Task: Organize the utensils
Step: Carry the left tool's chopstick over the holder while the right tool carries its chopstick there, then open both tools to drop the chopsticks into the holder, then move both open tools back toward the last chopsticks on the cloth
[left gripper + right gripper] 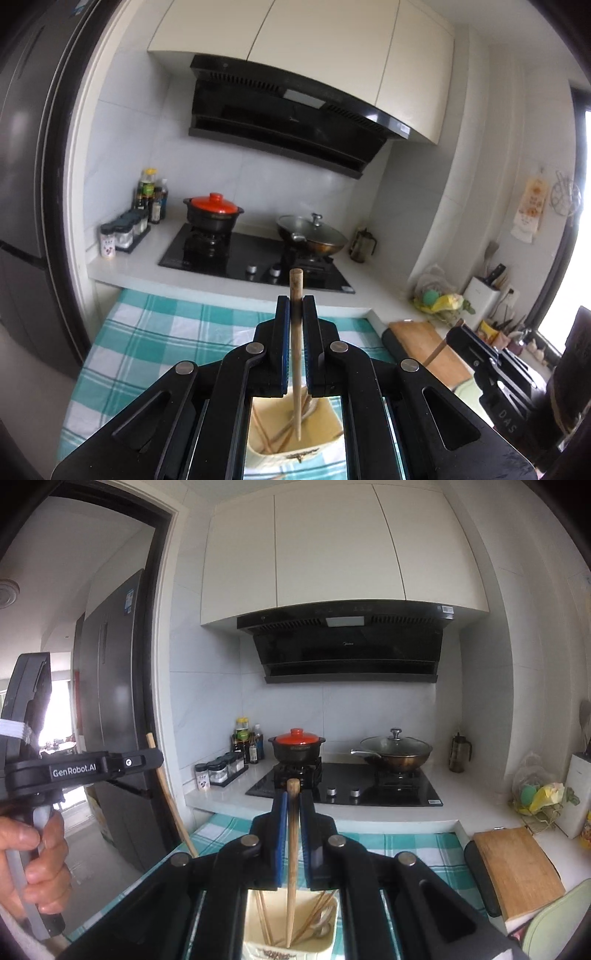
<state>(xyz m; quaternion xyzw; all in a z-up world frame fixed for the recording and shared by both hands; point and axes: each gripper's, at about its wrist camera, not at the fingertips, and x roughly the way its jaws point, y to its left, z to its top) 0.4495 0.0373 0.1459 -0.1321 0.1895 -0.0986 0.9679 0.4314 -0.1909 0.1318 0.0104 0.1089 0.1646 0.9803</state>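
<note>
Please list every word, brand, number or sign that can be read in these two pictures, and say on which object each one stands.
"GenRobot.AI": on the side of the left gripper, seen from the right wrist.
"DAS": on the body of the right gripper, seen from the left wrist; more letters may be hidden.
Range hood logo: too small to read.
Fridge sticker, bottle labels, wall calendar: blurred, unreadable.

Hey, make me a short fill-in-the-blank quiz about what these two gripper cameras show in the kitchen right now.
1. Each gripper, left gripper and right gripper, is shut on one wooden ____.
2. The black clay pot on the stove has a lid coloured ____.
3. The cream utensil holder stands on a white and ____ checked cloth.
4. The wok's lid is made of ____.

Missing words: chopstick; red; teal; glass
</note>
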